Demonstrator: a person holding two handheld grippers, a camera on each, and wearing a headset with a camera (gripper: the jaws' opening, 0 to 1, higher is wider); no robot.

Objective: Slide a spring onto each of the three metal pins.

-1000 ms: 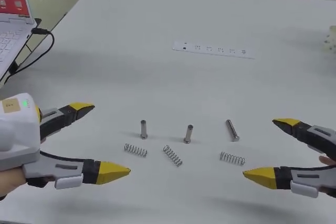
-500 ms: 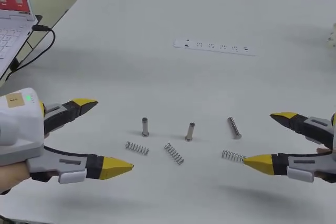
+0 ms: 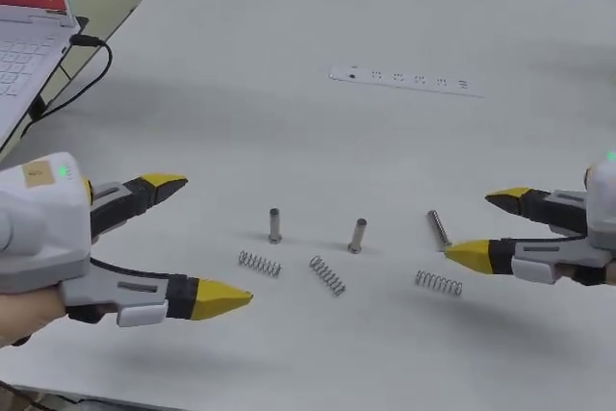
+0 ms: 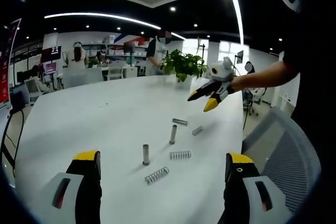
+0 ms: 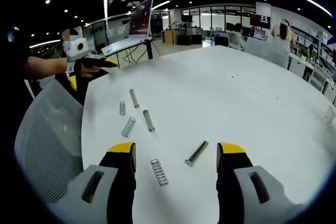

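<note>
Both tongs are wide open with nothing between the jaws. In the head view the left tongs (image 3: pixel 214 238) hover over the table (image 3: pixel 289 122) off to the left of the parts. The right tongs (image 3: pixel 469 227) come in from the right, with the lower yellow tip just beside the right pin (image 3: pixel 438 228). Can't tell if it's actually touching.

Count: three pins and three springs, none of the springs on a pin. All six sit in a loose row on the near part of the table, between the two tongs. The left pin (image 3: pixel 274 224) and middle pin (image 3: pixel 357 235) stand upright, and the right pin lies flat. Each one has a spring lying near it on the near side, not touching: left spring (image 3: pixel 259 264), middle spring (image 3: pixel 327 275), right spring (image 3: pixel 438 283).

Further back there's one white power strip (image 3: pixel 404 81). An open laptop (image 3: pixel 29 26) sits at the far left, with one dark cable (image 3: pixel 72 79) running from it.

The gripper views add some stuff. The right gripper view has the flat pin and its spring right in front of its jaws, plus a grey mesh chair (image 5: pixel 42 145) at the table edge. The left gripper view has a potted plant (image 4: pixel 184 64) and an office behind it with a few people.

Writing: red tiles on the laptop screen and marks on the power strip, all too small to read.
</note>
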